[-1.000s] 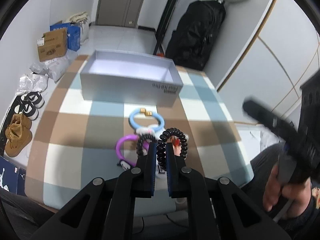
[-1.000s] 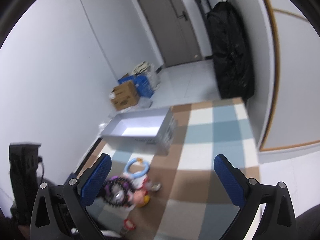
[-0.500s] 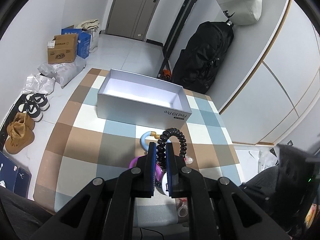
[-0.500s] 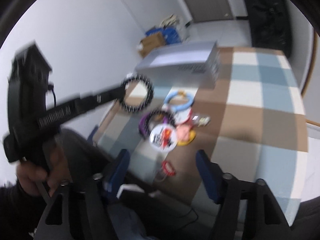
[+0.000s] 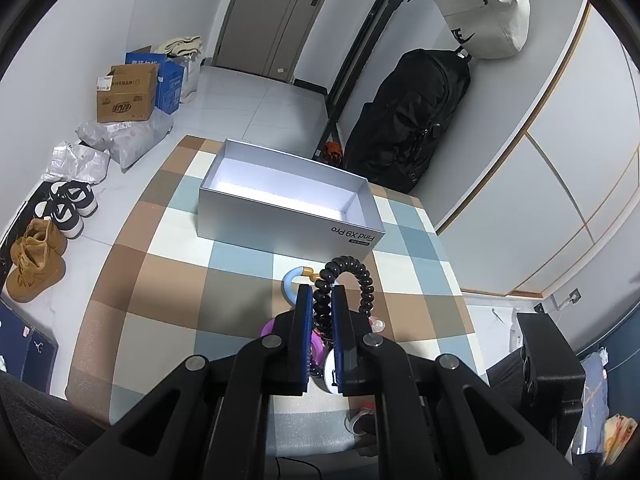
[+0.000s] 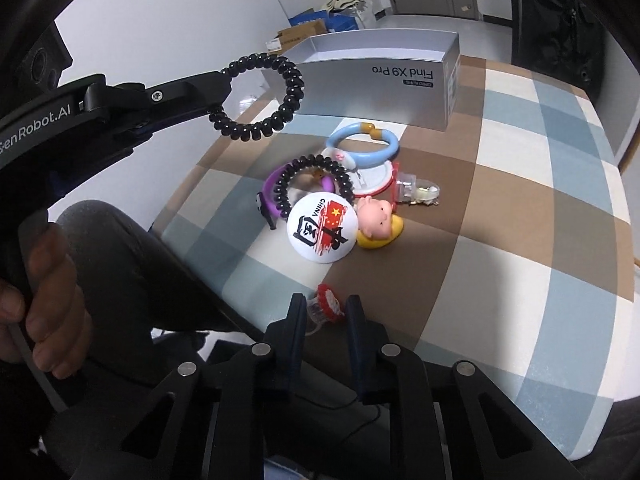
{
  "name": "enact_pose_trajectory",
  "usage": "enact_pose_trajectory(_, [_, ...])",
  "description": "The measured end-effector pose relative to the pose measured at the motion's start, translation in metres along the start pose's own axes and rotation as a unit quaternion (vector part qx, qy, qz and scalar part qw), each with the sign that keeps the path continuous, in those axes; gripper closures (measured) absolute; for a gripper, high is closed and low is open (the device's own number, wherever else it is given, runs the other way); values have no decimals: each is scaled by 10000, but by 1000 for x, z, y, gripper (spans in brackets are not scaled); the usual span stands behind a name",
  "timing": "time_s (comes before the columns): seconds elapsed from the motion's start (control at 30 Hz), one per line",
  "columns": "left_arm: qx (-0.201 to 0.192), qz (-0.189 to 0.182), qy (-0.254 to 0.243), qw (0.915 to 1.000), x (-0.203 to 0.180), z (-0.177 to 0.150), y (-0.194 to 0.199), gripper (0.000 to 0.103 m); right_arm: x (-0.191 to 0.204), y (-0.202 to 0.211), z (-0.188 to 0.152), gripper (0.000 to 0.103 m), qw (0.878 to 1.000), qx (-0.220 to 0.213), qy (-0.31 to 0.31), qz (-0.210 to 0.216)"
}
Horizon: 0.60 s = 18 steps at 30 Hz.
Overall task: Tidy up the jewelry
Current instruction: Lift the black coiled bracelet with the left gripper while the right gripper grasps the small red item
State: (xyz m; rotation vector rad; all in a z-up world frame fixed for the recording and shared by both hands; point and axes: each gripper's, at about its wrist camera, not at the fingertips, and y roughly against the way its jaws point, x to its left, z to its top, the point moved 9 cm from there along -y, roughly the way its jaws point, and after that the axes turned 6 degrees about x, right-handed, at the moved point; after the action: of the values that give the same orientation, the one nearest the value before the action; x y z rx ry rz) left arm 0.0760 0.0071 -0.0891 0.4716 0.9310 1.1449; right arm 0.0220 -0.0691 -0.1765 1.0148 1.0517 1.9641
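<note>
My left gripper (image 5: 320,300) is shut on a black beaded bracelet (image 5: 362,280) and holds it in the air above the table; the bracelet also shows in the right wrist view (image 6: 288,96). An open silver box (image 5: 288,216) stands at the far side of the checked table; it shows in the right wrist view too (image 6: 400,76). A pile lies in the middle: a blue bangle (image 6: 384,152), a purple bangle (image 6: 268,188), a second black beaded bracelet (image 6: 344,180), a round badge (image 6: 322,228) and a pig figure (image 6: 376,220). My right gripper (image 6: 325,312) is narrowly open around a small red-capped trinket (image 6: 326,304) at the near table edge.
The checked tablecloth (image 5: 160,280) covers the table. Shoes (image 5: 36,256), bags and cardboard boxes (image 5: 128,96) lie on the floor to the left. A black backpack (image 5: 412,120) hangs beyond the table. My left hand (image 6: 44,304) grips the left handle.
My left gripper lifted the black bracelet off the pile and raised it. My right gripper swung down to the near table edge and narrowed from wide open around the red-capped trinket.
</note>
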Motion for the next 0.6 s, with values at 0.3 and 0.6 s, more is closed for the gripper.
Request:
enact_pose_trajectory(0.3, [-36,63,60,10000,2,9,1,98,2,26,17,85,9984,-517,-95,221])
enact_pose_trajectory(0.6, [-84,58,114,9999,2,45,-2,98,-13,78,81,85,9909,-1242,-320,418])
